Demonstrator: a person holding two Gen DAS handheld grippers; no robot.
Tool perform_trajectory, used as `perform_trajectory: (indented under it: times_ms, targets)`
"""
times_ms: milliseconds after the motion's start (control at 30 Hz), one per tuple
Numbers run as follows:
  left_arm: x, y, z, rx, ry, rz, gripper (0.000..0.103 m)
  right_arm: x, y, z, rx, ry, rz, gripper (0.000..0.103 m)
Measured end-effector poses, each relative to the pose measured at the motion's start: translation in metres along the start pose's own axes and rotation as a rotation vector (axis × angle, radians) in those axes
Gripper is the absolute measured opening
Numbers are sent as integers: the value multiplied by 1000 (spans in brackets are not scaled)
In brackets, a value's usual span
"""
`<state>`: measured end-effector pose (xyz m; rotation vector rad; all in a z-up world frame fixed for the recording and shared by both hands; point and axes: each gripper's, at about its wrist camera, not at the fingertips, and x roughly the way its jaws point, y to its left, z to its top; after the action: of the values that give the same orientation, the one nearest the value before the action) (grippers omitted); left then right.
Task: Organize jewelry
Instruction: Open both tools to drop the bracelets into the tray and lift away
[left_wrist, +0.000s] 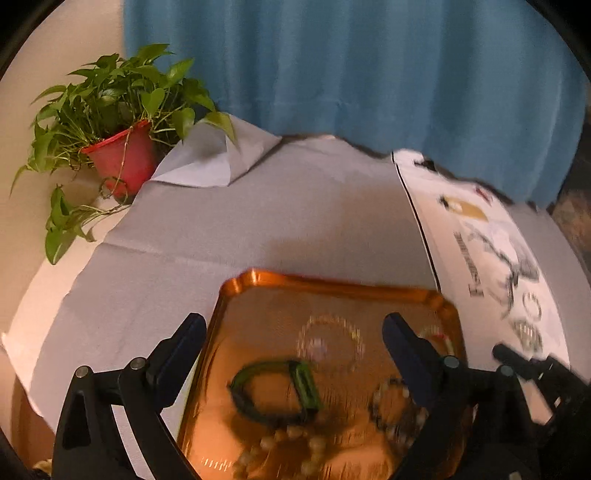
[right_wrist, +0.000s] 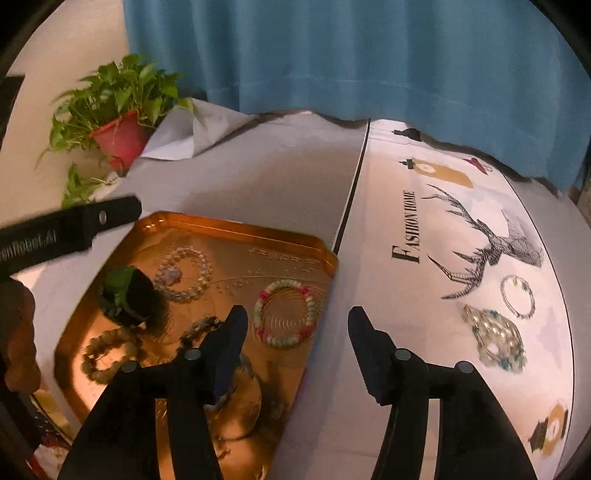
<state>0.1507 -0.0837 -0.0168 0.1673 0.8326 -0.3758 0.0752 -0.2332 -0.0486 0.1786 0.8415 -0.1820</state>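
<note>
You are working over a grey cloth-covered table and a white printed mat beside a shiny orange metal tray. Your left gripper is tilting down over the tray, jaws spread wide, gripping nothing. Your right gripper is angling down at the tray's right edge, jaws parted, empty. Beaded bracelets are lying in the tray, among them a pink-and-green beaded bracelet; two pale ones are lying on the mat.

Left gripper and right gripper: jaws apart, empty.
</note>
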Motion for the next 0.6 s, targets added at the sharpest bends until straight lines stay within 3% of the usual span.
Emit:
perform_trajectory:
  times_ms: [167,300,600]
  targets:
    - [-41,-7,-32,24,15,25,95,-60,16,-22,-61,-22,-7,58]
    - [-87,-14,-64,35,11,40,95,-119,30,-52,-115,-59,-88,60]
    - [-198,-28,-127,72,-72,2,96,-236,35,-113,-36,-149,-123,64]
